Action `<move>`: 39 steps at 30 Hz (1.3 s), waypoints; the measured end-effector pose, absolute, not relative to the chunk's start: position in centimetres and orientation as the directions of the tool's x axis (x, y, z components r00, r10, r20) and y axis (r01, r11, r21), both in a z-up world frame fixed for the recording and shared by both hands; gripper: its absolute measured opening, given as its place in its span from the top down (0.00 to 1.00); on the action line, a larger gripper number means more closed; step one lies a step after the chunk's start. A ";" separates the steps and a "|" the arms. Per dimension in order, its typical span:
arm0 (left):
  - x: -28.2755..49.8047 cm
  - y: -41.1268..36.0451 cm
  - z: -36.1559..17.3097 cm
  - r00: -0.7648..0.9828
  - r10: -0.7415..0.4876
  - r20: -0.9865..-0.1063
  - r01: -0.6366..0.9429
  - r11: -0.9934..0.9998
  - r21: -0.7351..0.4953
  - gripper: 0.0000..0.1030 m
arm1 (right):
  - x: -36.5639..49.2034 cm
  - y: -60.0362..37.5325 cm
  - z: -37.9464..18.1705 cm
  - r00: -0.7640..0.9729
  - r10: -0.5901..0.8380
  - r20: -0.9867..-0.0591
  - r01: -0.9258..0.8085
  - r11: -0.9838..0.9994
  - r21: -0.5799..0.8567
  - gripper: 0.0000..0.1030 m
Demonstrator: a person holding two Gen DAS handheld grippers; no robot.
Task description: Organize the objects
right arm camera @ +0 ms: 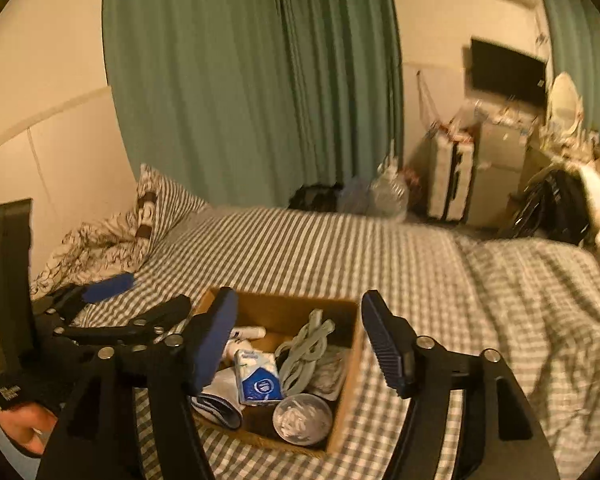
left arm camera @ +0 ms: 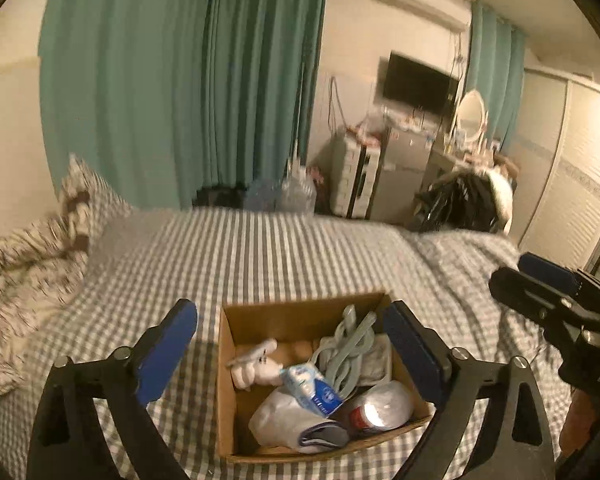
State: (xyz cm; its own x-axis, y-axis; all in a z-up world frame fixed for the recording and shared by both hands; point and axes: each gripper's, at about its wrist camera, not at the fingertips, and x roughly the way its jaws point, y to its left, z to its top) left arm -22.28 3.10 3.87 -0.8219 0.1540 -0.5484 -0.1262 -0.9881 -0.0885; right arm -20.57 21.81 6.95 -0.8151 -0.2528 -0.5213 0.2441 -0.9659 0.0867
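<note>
Squarely on the gingham-checked bed (left arm camera: 300, 256): an open cardboard box (left arm camera: 228, 376), flaps up, well apart from the pillow (left arm camera: 88, 204) and the rumpled patterned blanket (left arm camera: 24, 280) at the head end.

Inside the box, crowded together:
- pale green cord (left arm camera: 350, 346), looped into a loose knot, toward the far right corner
- white toy figure (left arm camera: 256, 368) against the left wall, lying on its side
- blue-and-white tissue pack (left arm camera: 312, 390) near the middle, tilted, resting on a clear plastic bag (left arm camera: 284, 420)
- round clear tub with white contents (right arm camera: 302, 420) in the near right corner; red label visible from the left wrist view
- grey-blue banded cloth (right arm camera: 216, 408) at the near edge, folded
- white tube (right arm camera: 250, 333) against the far-left wall, seen from the right wrist view

Left tongs (left arm camera: 290, 350): released, blue pads spread wide, one on either side of the box, gripping nothing, touching nothing as far as can be told. Also visible in the right wrist view, low at the left (right arm camera: 100, 300), over the bed beside the box.

Right tongs (right arm camera: 296, 344): likewise released, pads wide apart, left pad above the box's left half, right pad just beyond its right wall; nothing between them but the box contents below. Seen from the left wrist view at the right edge (left arm camera: 540, 280), hanging over the bedding, apart from the box.

Beyond the bed: green curtains (left arm camera: 188, 80), a wall-mounted television (left arm camera: 420, 82), an oval mirror (left arm camera: 471, 114) on a cluttered surface, clear plastic water bottles (left arm camera: 296, 192) on the floor, somewhat blurred.
</note>
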 end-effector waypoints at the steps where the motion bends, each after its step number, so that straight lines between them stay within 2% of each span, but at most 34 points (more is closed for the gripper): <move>1: -21.4 3.2 5.0 -0.834 0.152 -0.531 -0.128 -0.988 -0.081 0.03 | -19.4 22.2 8.1 -0.833 -0.236 -0.501 0.228 -0.971 0.077 0.27; 5: -18.4 3.6 8.7 -0.869 0.143 -0.474 -0.138 -0.989 -0.045 0.00 | -15.9 23.4 11.2 -0.877 -0.199 -0.438 0.198 -0.979 0.049 0.09; 8: -16.0 3.9 10.8 -0.891 0.137 -0.434 -0.143 -0.990 -0.018 0.00 | -13.2 24.1 13.1 -0.902 -0.173 -0.395 0.178 -0.984 0.024 0.00; 17: -10.0 5.5 11.6 -0.925 0.150 -0.349 -0.175 -0.984 0.041 0.00 | -6.9 26.0 15.2 -0.948 -0.092 -0.304 0.094 -0.996 0.007 0.00; 21: -8.5 5.4 9.8 -0.938 0.116 -0.325 -0.128 -0.992 0.017 0.00 | -5.5 26.8 13.6 -0.959 -0.070 -0.275 0.065 -0.997 0.030 0.00; 24: -7.8 5.2 7.3 -0.931 0.134 -0.339 -0.131 -0.991 -0.032 0.00 | -4.5 27.1 11.2 -0.966 -0.042 -0.255 0.033 -0.999 0.038 0.00; 26: -7.5 4.8 5.3 -0.934 0.102 -0.342 -0.091 -0.995 -0.048 0.00 | -4.3 27.2 9.0 -0.968 -0.028 -0.251 0.018 -0.999 0.041 0.00; 31: -7.5 4.8 2.0 -0.942 0.045 -0.333 -0.034 -0.999 -0.041 0.00 | -6.6 26.9 3.5 -0.931 -0.038 -0.364 0.028 -0.999 0.032 0.00; 35: -7.7 4.5 1.0 -0.931 0.065 -0.360 -0.049 -0.997 -0.054 0.00 | -7.7 26.4 1.8 -0.922 -0.001 -0.387 0.010 -1.000 -0.021 0.00; 39: -7.7 5.1 0.5 -0.929 0.047 -0.368 -0.047 -0.999 -0.009 0.00 | -8.0 26.2 1.2 -0.918 -0.016 -0.397 0.023 -1.000 -0.014 0.00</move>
State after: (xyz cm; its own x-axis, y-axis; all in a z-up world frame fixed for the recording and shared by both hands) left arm -7.68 5.12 0.45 -0.9287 0.0468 -0.3677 -0.0468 -0.9989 -0.0089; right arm -7.96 26.21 1.17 -0.9176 -0.0157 -0.3973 0.0233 -0.9996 -0.0143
